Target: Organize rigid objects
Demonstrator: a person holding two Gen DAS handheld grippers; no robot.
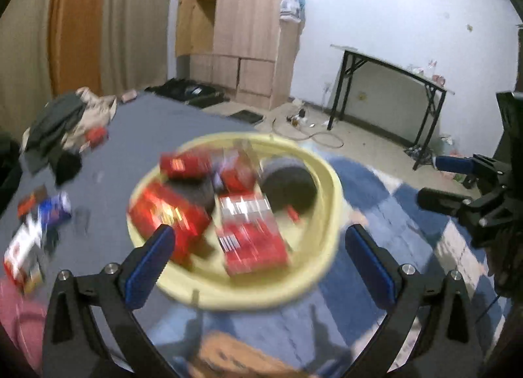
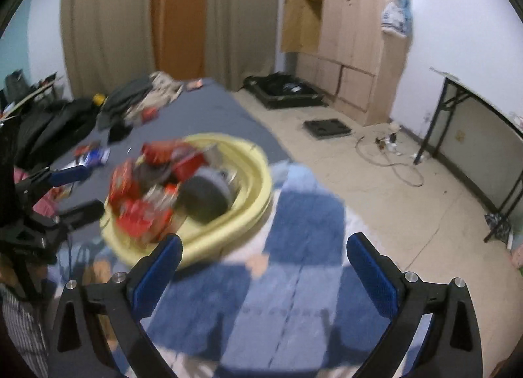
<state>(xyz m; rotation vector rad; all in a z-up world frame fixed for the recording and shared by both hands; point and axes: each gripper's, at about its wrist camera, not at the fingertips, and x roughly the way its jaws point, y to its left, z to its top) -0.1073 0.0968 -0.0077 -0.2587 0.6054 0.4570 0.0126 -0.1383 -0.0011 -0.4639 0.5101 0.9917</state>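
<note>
A round yellow basin (image 1: 330, 188) sits on the bed and holds several red boxes (image 1: 251, 240) and a dark round thing (image 1: 291, 188). Motion blurs all of it. My left gripper (image 1: 261, 231) hangs open just in front of the basin, with nothing between its blue pads. In the right wrist view the basin (image 2: 258, 178) lies ahead to the left with its red boxes (image 2: 140, 211) and the dark round thing (image 2: 204, 198). My right gripper (image 2: 265, 239) is open and empty over the checked blanket. Each view also catches the other gripper at its edge: the right gripper (image 1: 447, 181) and the left gripper (image 2: 76, 191).
Loose small boxes (image 1: 32, 231) lie on the grey sheet to the left, and a pile of clothes (image 1: 65, 119) sits further back. A blue and white checked blanket (image 2: 294, 280) covers the near bed. Beyond are a wooden wardrobe (image 1: 248, 28), a black-legged table (image 1: 392, 83) and cables on the floor (image 2: 392, 162).
</note>
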